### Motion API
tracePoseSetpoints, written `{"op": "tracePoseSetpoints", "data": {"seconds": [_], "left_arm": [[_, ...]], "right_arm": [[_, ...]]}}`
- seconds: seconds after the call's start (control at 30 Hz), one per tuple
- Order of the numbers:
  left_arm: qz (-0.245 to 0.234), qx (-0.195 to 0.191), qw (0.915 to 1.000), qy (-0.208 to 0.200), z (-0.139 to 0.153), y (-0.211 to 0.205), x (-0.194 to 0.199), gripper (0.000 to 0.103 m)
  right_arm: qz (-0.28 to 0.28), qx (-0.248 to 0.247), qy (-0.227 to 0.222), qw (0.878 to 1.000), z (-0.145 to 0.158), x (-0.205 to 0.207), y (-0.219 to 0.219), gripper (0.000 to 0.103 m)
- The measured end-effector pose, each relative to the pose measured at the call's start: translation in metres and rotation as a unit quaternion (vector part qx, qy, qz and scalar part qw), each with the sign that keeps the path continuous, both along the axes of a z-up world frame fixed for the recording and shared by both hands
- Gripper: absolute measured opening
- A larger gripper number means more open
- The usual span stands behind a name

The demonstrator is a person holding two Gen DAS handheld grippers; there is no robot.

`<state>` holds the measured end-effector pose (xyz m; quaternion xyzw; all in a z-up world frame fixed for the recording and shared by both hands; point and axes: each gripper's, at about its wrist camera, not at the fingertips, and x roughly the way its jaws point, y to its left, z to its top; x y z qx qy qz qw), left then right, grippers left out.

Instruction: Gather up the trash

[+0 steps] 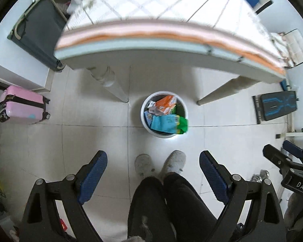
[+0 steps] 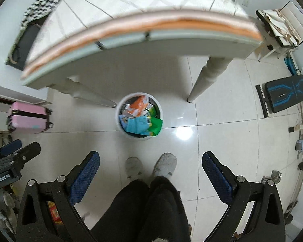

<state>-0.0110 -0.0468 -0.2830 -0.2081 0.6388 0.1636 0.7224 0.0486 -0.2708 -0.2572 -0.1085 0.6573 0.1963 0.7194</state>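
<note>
Both grippers, left gripper (image 1: 153,173) and right gripper (image 2: 150,173), hung spread and empty. I judged collecting finished: wrappers (image 1: 165,114) filled the bin (image 1: 143,119) standing beside the table (image 1: 151,58).

Left hand-held gripper (image 1: 153,173): black triangular frame with cutouts, silver screws at pivots, blue textured fingers (image 1: 93,175). Right hand-held gripper (image 2: 150,176) built the same; white "DAS" lettering on its body. Below both: black trousers (image 1: 171,205), fuzzy grey slippers (image 1: 174,160).
</note>
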Motion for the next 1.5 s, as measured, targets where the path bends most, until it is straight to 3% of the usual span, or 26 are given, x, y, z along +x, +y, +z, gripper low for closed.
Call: {"op": "tracePoseSetpoints", "data": {"seconds": [0.17, 0.37, 0.67, 1.0, 1.17, 1.5], "left_arm": [[-0.015, -0.013, 0.9993, -0.031, 0.062, -0.01, -0.011, 0.093], [-0.018, -0.045, 0.9963, -0.071, 0.117, -0.02, -0.027, 0.093], [-0.005, -0.078, 0.9882, -0.132, 0.181, -0.021, -0.045, 0.093], [-0.015, -0.082, 0.9817, -0.171, 0.221, -0.025, -0.057, 0.093], [-0.024, -0.085, 0.9805, -0.176, 0.226, -0.027, -0.059, 0.098], [-0.038, -0.087, 0.978, -0.186, 0.233, -0.031, -0.061, 0.099]], "right_arm": [[0.006, 0.026, -0.003, 1.0, 0.081, -0.016, -0.013, 0.102], [0.014, 0.055, -0.009, 0.998, 0.153, -0.035, -0.021, 0.102], [0.026, 0.118, 0.003, 0.993, 0.227, -0.055, -0.031, 0.102], [0.058, 0.16, 0.024, 0.985, 0.265, -0.071, -0.028, 0.103], [0.065, 0.164, 0.029, 0.984, 0.274, -0.075, -0.03, 0.103], [0.067, 0.164, 0.028, 0.984, 0.276, -0.077, -0.029, 0.103]]}}
